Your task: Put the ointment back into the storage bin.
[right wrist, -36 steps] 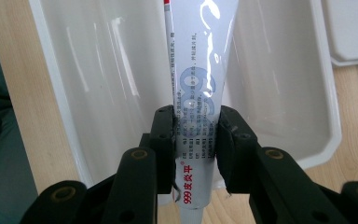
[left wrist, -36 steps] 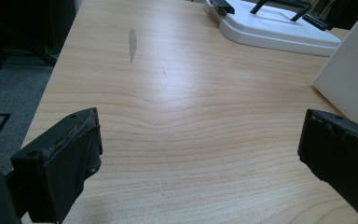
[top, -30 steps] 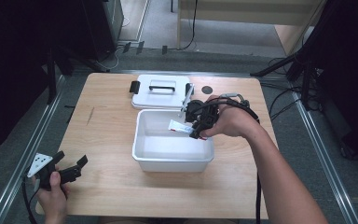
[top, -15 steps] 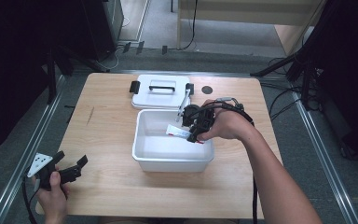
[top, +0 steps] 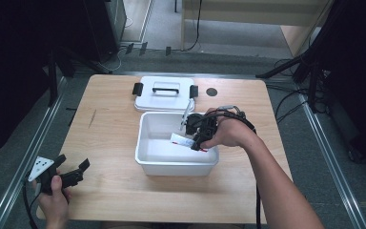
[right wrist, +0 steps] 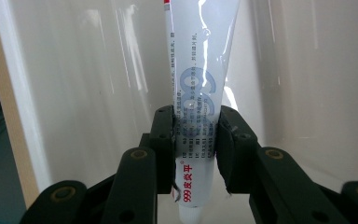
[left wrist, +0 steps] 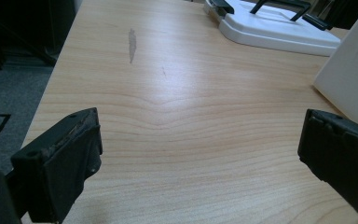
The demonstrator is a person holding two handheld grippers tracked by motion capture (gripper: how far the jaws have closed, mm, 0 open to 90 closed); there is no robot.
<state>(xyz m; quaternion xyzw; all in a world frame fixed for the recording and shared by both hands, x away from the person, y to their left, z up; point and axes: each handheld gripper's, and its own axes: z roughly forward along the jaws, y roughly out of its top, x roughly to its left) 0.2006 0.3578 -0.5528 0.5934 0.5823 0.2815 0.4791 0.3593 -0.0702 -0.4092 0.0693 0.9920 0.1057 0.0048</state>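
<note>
Lowered since the earlier frame, right tongs [right wrist: 196, 140] clamp a glossy white tube [right wrist: 200, 84] with blue print inside the rectangular white plastic bin [top: 145, 152]; left tongs [left wrist: 200, 154] gape over the wood-grain surface [left wrist: 168, 93].

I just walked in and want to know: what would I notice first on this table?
First, the white plastic tube with blue print, clamped in the right gripper over the open white plastic box mid-table. Behind the box lies its white lid with black clips. The left gripper waits open near the wooden table's front-left corner.
</note>
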